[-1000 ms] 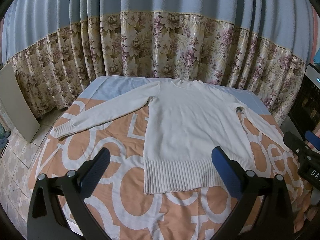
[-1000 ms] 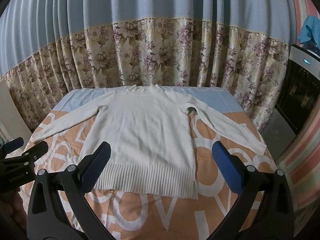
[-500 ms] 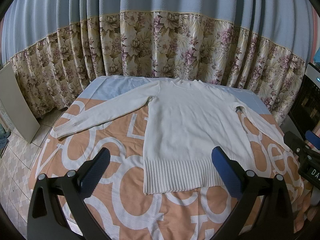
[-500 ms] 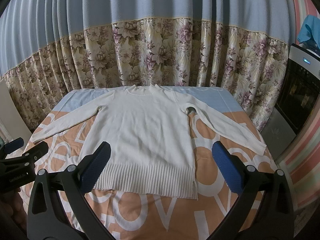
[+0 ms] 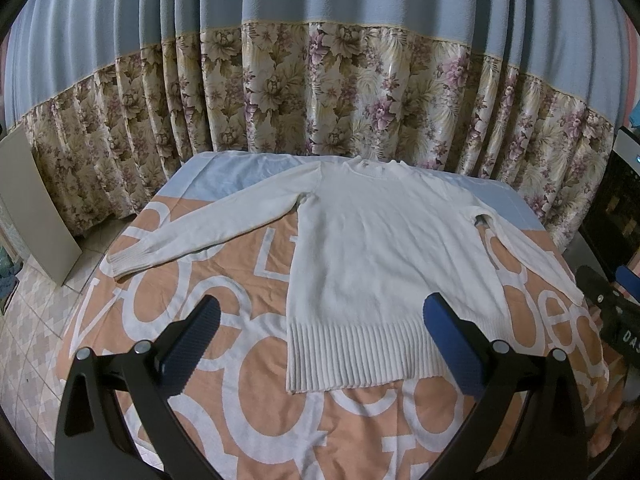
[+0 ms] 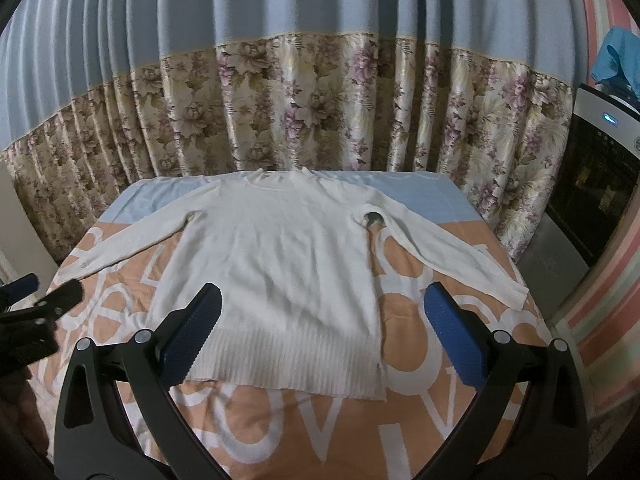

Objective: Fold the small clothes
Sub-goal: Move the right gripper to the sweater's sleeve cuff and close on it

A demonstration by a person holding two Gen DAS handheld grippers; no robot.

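Lying flat on the orange lettered blanket [image 5: 256, 392], the white sweater [image 5: 384, 264] spreads both sleeves; left gripper [image 5: 320, 344] and right gripper [image 6: 324, 340] hover wide open, empty, their blue pads hiding hem corners.

Each gripper, left [image 5: 320, 344] and right [image 6: 322, 342], is a matte black frame with triangular cut-outs and two round silver rivets on each arm. The fingers carry dark blue pads [image 5: 191, 350] with a fine dotted texture; white lettering marks the right gripper's body
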